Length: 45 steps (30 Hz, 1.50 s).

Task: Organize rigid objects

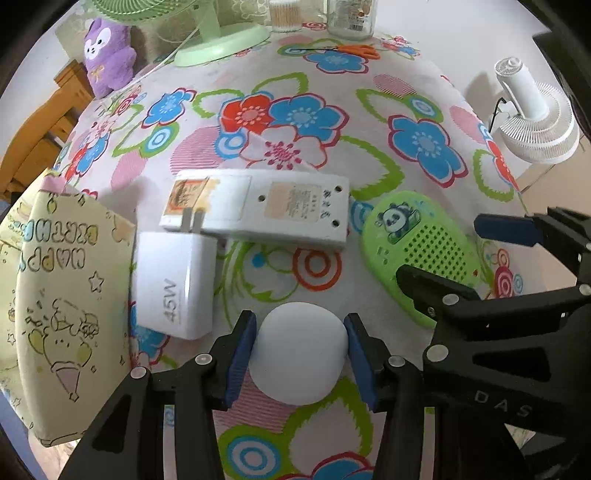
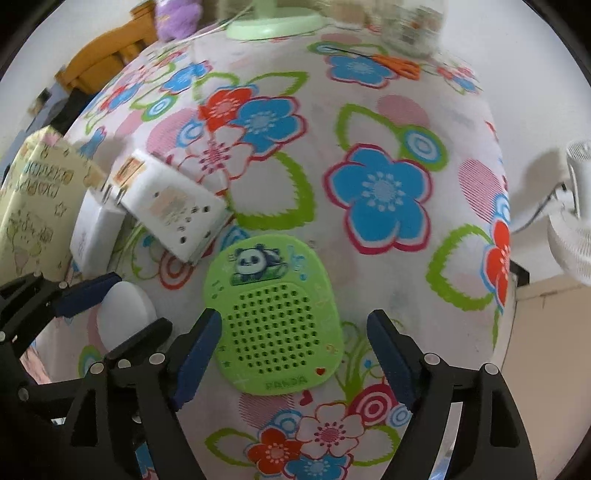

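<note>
My left gripper (image 1: 300, 352) is shut on a white round puck (image 1: 299, 350) resting on the flowered tablecloth; its blue pads touch both sides. It also shows in the right wrist view (image 2: 125, 314). My right gripper (image 2: 291, 354) is open, its fingers on either side of a green panda speaker (image 2: 273, 314), not touching it. The speaker shows in the left wrist view (image 1: 413, 243) too. A white 45W charger (image 1: 173, 284) and a white power adapter (image 1: 258, 206) lie beside each other left of the speaker.
A yellow patterned box (image 1: 55, 295) stands at the left. At the table's back are a green fan base (image 1: 221, 40), orange scissors (image 1: 358, 50), a jar (image 1: 351, 18) and a purple plush (image 1: 107, 55). A white fan (image 1: 535, 114) stands off the right edge.
</note>
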### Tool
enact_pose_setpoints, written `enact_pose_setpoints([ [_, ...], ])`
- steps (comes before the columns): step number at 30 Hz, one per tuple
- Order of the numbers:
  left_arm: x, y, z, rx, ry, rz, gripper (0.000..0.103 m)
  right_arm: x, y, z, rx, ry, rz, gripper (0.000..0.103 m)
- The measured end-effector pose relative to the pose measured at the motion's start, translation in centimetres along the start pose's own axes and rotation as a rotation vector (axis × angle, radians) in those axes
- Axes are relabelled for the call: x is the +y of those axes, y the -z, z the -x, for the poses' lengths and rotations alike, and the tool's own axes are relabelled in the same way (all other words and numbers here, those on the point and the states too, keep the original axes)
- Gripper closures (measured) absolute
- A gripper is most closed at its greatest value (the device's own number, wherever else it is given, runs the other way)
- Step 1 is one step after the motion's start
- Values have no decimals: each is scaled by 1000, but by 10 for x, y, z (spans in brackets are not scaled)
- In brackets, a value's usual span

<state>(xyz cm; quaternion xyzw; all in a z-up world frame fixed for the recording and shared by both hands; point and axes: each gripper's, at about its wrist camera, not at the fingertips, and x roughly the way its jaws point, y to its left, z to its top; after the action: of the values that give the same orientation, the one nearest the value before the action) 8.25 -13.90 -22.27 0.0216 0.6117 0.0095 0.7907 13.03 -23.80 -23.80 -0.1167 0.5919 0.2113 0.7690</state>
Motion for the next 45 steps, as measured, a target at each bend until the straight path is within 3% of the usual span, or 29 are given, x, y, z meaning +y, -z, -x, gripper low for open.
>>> enact_pose_setpoints([
  [5, 8, 9, 1, 3, -12, -8, 52, 7, -2, -7, 27, -5, 14, 15],
  [9, 6, 11, 1, -13, -22, -37, 53, 19, -5, -11, 22, 72, 31, 23],
  [17, 8, 10, 7, -5, 11, -50, 53, 19, 3, -4, 22, 93, -74, 24],
  [29, 15, 0, 61, -82, 62, -153, 53, 22, 4, 64, -66, 166, -196, 24],
  [45, 45, -10, 133, -194, 106, -222, 53, 59, -1, 149, -200, 237, -309, 24],
])
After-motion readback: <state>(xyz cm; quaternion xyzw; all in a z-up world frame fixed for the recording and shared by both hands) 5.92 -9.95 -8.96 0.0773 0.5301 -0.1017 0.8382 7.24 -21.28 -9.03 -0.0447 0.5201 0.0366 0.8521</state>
